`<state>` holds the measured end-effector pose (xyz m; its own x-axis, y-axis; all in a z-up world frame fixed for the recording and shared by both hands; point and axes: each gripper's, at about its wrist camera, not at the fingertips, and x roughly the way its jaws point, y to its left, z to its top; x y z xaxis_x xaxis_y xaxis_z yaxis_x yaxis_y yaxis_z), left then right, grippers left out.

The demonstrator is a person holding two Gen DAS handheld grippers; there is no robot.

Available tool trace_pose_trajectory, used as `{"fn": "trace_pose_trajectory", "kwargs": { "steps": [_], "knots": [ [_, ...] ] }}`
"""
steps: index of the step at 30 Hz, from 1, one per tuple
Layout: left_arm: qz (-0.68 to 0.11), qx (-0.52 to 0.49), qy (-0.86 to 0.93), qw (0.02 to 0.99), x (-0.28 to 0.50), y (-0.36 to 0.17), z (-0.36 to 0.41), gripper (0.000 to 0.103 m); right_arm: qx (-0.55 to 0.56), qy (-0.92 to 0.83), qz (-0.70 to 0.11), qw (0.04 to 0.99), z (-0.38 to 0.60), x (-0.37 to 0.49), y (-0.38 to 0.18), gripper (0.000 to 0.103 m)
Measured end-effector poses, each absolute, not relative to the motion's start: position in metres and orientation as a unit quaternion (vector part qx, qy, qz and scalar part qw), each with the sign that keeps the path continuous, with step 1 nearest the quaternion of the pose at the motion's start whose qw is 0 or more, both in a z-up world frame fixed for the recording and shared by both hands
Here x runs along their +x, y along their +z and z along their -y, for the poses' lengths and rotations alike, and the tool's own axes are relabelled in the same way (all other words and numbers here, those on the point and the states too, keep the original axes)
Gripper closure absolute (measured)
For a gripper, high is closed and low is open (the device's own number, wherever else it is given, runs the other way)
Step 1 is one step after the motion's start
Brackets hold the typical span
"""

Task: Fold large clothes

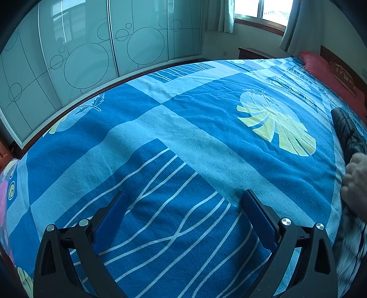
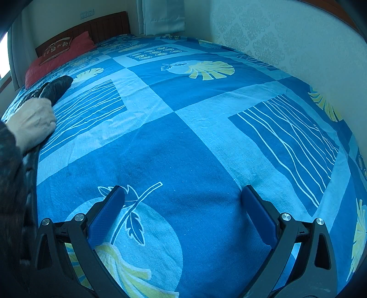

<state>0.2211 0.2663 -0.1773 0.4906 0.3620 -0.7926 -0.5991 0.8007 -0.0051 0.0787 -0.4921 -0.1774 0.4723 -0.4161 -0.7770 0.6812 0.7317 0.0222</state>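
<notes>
A black quilted garment (image 1: 348, 135) lies along the right edge of the left wrist view, with a person's hand (image 1: 355, 183) resting on it. The right wrist view shows the same garment (image 2: 56, 88) at the far left, under the hand (image 2: 32, 123) and a dark sleeve (image 2: 10, 174). My left gripper (image 1: 184, 199) hovers open over the blue patterned bedspread (image 1: 183, 128), nothing between its blue pads. My right gripper (image 2: 182, 193) is also open and empty above the bedspread (image 2: 183, 137). Both grippers are well apart from the garment.
A red pillow (image 2: 59, 57) lies at the wooden headboard (image 2: 105, 25). Frosted sliding wardrobe doors (image 1: 91, 52) run along one side of the bed, a patterned wall (image 2: 286, 39) along the other. A curtained window (image 1: 261, 13) is behind.
</notes>
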Motion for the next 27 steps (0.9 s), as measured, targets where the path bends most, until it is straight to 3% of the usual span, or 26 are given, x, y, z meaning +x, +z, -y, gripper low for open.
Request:
{"fn": "trace_pose_trajectory", "kwargs": {
  "steps": [27],
  "knots": [
    [-0.416, -0.14, 0.283, 0.852, 0.2166, -0.1772, -0.2636, 0.004, 0.166, -0.327, -0.398, 0.841, 0.4908, 0.0777, -0.1783, 0.002]
  ]
}}
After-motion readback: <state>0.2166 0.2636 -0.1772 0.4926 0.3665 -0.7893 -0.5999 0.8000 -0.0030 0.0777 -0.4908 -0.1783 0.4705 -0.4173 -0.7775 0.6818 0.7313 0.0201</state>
